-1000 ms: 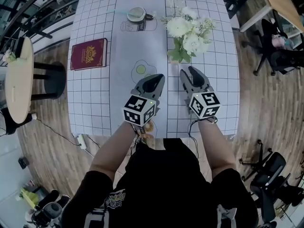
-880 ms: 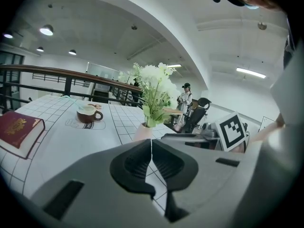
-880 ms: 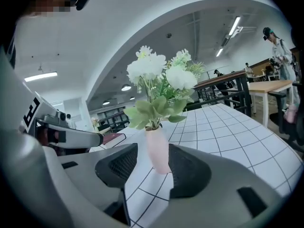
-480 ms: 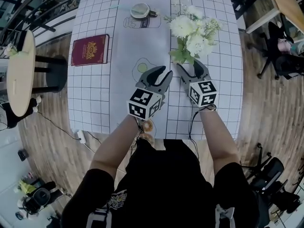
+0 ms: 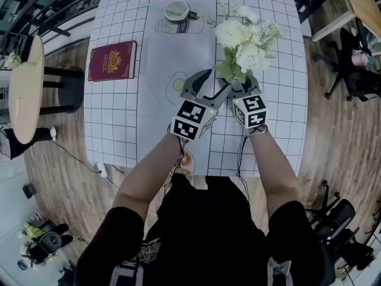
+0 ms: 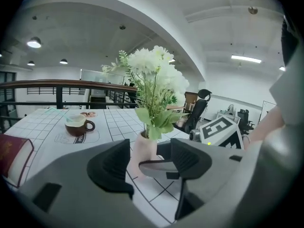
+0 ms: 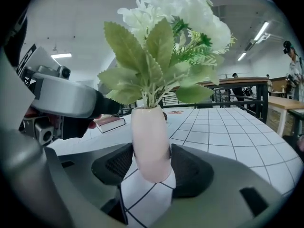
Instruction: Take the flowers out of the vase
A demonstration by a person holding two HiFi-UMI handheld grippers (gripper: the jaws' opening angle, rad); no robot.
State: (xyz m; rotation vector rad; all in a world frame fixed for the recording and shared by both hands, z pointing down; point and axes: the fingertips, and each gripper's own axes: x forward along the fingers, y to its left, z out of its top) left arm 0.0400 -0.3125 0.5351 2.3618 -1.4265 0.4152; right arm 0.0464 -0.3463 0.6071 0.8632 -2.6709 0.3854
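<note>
The right gripper (image 7: pixel 151 164) is opening its jaws, and the pale pink vase (image 7: pixel 150 141) of white flowers (image 7: pixel 171 13) stands between them. The left gripper (image 6: pixel 149 152) is opening also, with the vase just ahead of its jaws.

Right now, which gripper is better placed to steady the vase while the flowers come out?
Right. The vase stands between the opening jaws of the right gripper, a pad on each side. The left gripper is also opening, with empty jaws; the vase sits beyond them, past the right gripper's jaw.
</note>
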